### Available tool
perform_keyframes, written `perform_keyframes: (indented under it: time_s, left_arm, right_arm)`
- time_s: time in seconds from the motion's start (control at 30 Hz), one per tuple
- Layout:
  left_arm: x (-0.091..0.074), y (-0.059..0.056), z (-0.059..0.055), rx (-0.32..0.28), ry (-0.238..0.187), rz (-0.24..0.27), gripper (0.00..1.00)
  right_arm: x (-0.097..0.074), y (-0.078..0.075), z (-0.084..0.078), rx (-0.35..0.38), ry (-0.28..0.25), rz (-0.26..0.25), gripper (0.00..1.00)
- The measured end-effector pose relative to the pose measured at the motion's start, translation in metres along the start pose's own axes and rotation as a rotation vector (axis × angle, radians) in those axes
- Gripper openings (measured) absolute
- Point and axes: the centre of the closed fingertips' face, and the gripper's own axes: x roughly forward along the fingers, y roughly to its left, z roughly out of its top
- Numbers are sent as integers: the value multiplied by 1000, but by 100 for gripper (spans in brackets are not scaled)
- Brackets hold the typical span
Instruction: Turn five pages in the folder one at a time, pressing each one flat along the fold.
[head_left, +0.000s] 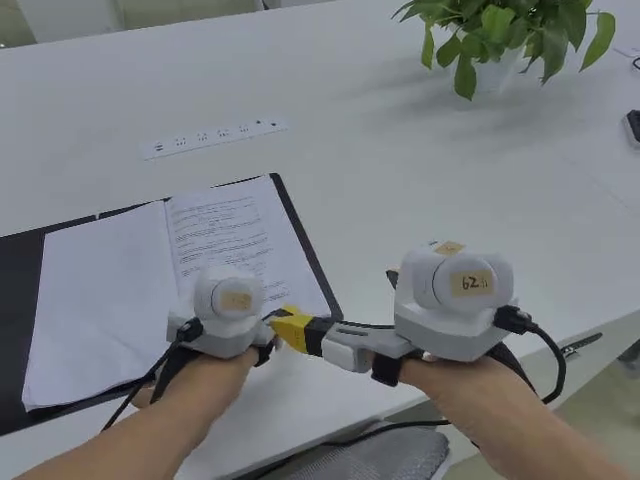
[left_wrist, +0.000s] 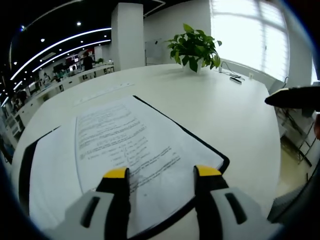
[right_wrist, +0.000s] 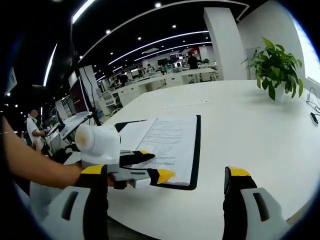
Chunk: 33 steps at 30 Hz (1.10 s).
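Observation:
A black folder (head_left: 312, 262) lies open on the white table, with a printed page (head_left: 230, 235) on its right side and a blank white page (head_left: 100, 290) on its left. My left gripper (left_wrist: 161, 172) is open, its yellow-tipped jaws hovering over the near edge of the printed page (left_wrist: 125, 140) with nothing between them. My right gripper (right_wrist: 166, 172) is open wide, off the folder's near right corner and aimed across the folder (right_wrist: 172, 142). The left gripper (right_wrist: 154, 164) sits just in front of it, jaws apart. All pages lie flat.
A potted plant (head_left: 500, 30) stands at the far right of the table (head_left: 420, 150), and a socket strip (head_left: 215, 133) is set into the top beyond the folder. A dark object (head_left: 634, 125) lies at the right edge. Cables hang off the near edge.

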Motion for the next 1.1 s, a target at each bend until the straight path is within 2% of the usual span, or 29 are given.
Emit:
perform_keyframes:
  time_s: [0.07, 0.2, 0.43, 0.57, 0.63, 0.67, 0.73, 0.77, 0.8, 0.83, 0.87, 1.03, 1.1]
  left_arm:
    - [0, 1, -1, -13, -30, -1, 50]
    - [-2, 8, 1, -11, -55, 2, 41]
    - [-1, 12, 0, -9, -68, 5, 34]
    - [-1, 14, 0, -13, -74, 15, 26]
    - [0, 21, 1, -29, -73, 27, 20]
    - [-1, 20, 1, -13, -72, 25, 19]
    - [-1, 21, 1, -22, -70, 25, 17]
    - [-2, 32, 0, -38, -62, 78, 10]
    - [-1, 37, 1, -64, -65, 89, 4]
    - [0, 31, 1, -64, -60, 48, 5]
    - [-1, 31, 1, -30, -62, 47, 5]
    - [-1, 30, 1, -45, -59, 48, 4]
    - [-1, 30, 0, -57, -63, 48, 4]
  right_arm:
    - [0, -1, -2, 2, 5, -2, 96]
    - [0, -3, -2, 6, 8, -12, 95]
    - [2, -2, -3, 2, 9, -12, 95]
    - [3, -4, -5, 3, 15, -15, 95]
    - [3, -4, -7, 6, 21, -15, 94]
    - [3, -5, -7, 6, 23, -17, 94]
    - [3, -4, -8, 6, 24, -15, 94]
    - [4, -4, -9, 7, 28, -15, 94]
    - [5, -3, -10, 7, 29, -13, 94]
    - [6, -2, -11, 7, 32, -9, 94]
    - [7, -2, -11, 9, 32, -6, 93]
    - [17, -1, -11, 17, 31, 17, 84]
    - [22, 1, -8, 64, 29, 46, 78]
